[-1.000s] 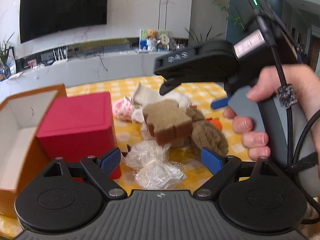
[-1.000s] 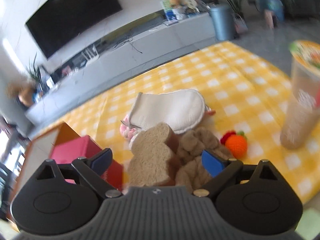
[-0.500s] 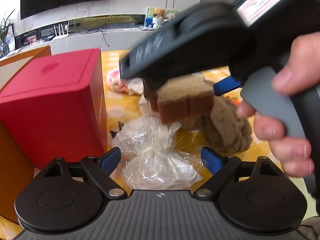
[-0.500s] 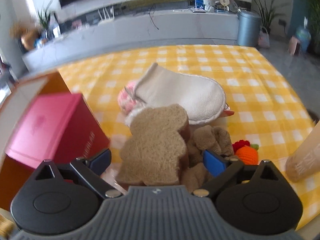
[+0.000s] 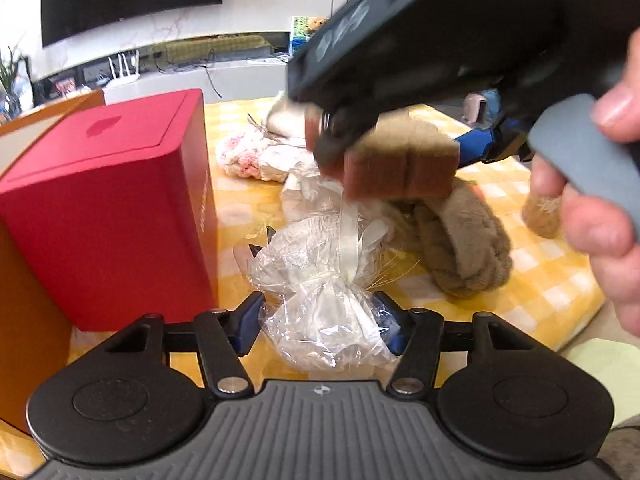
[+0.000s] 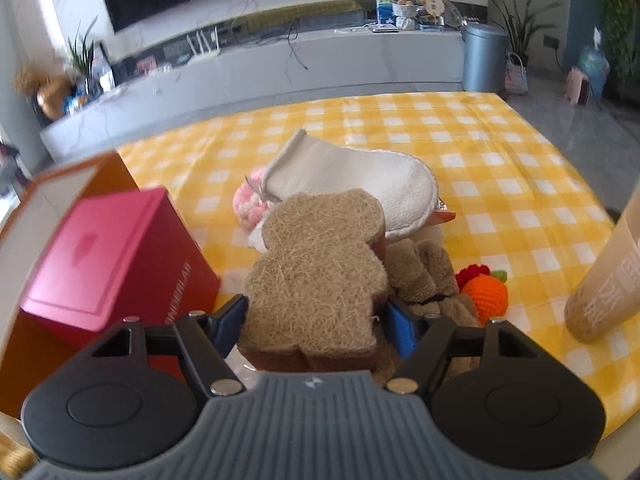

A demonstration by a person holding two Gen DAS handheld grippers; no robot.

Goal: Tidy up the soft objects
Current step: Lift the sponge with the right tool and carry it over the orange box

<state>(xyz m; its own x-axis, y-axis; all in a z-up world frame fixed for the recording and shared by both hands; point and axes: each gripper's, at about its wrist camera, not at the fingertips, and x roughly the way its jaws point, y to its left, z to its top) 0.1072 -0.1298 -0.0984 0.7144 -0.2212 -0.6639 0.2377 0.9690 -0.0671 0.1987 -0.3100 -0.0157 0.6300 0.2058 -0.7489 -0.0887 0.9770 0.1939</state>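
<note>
- The bread-shaped sponge [image 6: 316, 276] sits between the blue pads of the right gripper [image 6: 316, 320], lifted above the heap; the jaws have just been closing, and both pads now press its sides, so I judge it gripped.
- The clear bag tied with white ribbon [image 5: 324, 312] lies on the yellow checked tablecloth [image 6: 500, 168] between the pads of the left gripper [image 5: 320, 320]; those jaws have also just been closing, and the pads appear to touch the crinkled film on both sides.
- Still loose in the heap: a brown plush toy [image 6: 424, 272], an orange crochet fruit [image 6: 486, 296], a white mitt [image 6: 360, 180] and a pink knitted piece [image 6: 246, 204].
- The red box [image 5: 104, 208] stands just beside the bag, lid shut; the orange container [image 5: 24, 280] behind it shows only part of a wall, so I cannot tell what it holds.
- By my reading the sorting is at an early stage: two items in hand, none visibly stowed, four left.
</note>
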